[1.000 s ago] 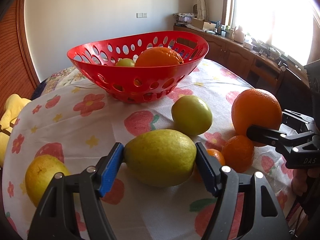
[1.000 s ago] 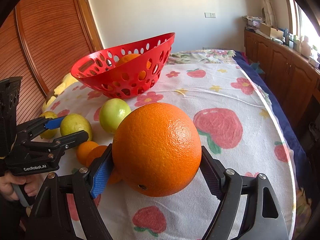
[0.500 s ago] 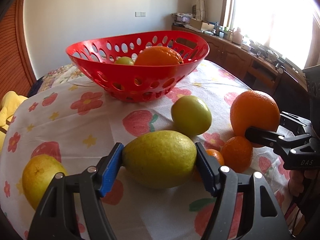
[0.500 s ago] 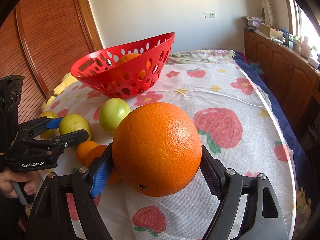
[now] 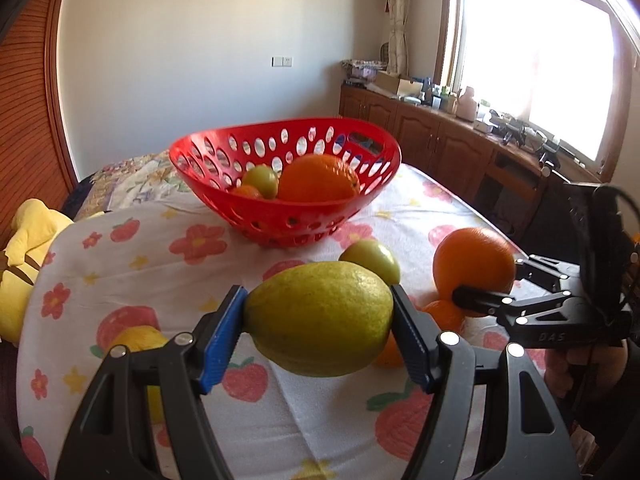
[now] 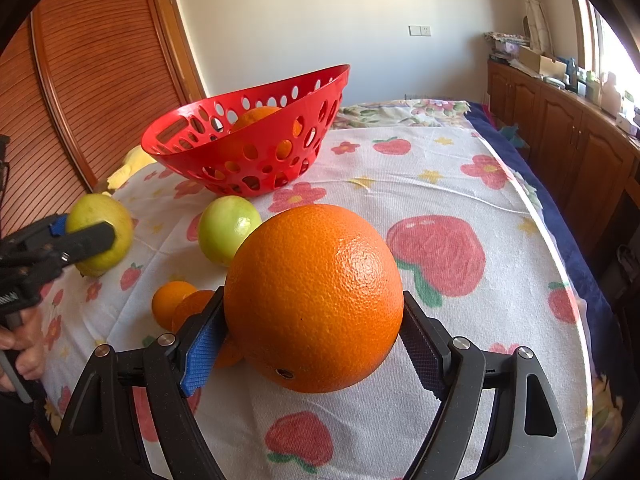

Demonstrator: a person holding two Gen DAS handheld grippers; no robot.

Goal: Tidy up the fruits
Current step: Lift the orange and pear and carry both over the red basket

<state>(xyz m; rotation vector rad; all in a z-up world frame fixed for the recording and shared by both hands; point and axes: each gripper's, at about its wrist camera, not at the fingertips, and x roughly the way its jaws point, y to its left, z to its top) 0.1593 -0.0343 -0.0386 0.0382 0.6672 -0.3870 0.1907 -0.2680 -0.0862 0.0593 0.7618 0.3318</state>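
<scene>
Left hand-held gripper [image 5: 318, 334]: blue pads pressed on both ends of a yellow-green lemon [image 5: 318, 318], which it holds clear of the cloth. Seen from the right wrist, the same lemon sits in black fingers at the left edge, above the desk.

Right hand-held gripper [image 6: 314, 340]: jaws set wide, clamped on either side of a large orange [image 6: 314, 298], stem scar facing down and toward the camera.

Red basket [image 5: 192, 152]: perforated plastic, standing on the desk beyond both grippers. Contents: one large orange fruit [image 5: 318, 178], one small green fruit [image 5: 262, 180], and a small orange fruit partly hidden beside it.

Loose on the desk: a green fruit [image 6: 228, 228] between the basket and the grippers; two small tangerines [image 6: 170, 304] touching each other, just beside the right gripper's left finger; a yellow fruit [image 5: 136, 338] near the left gripper's left finger.

Desk cover: white cloth [image 6: 440, 208] printed with strawberries and flowers.

A hand [image 6: 20, 356] grips the left handle.
</scene>
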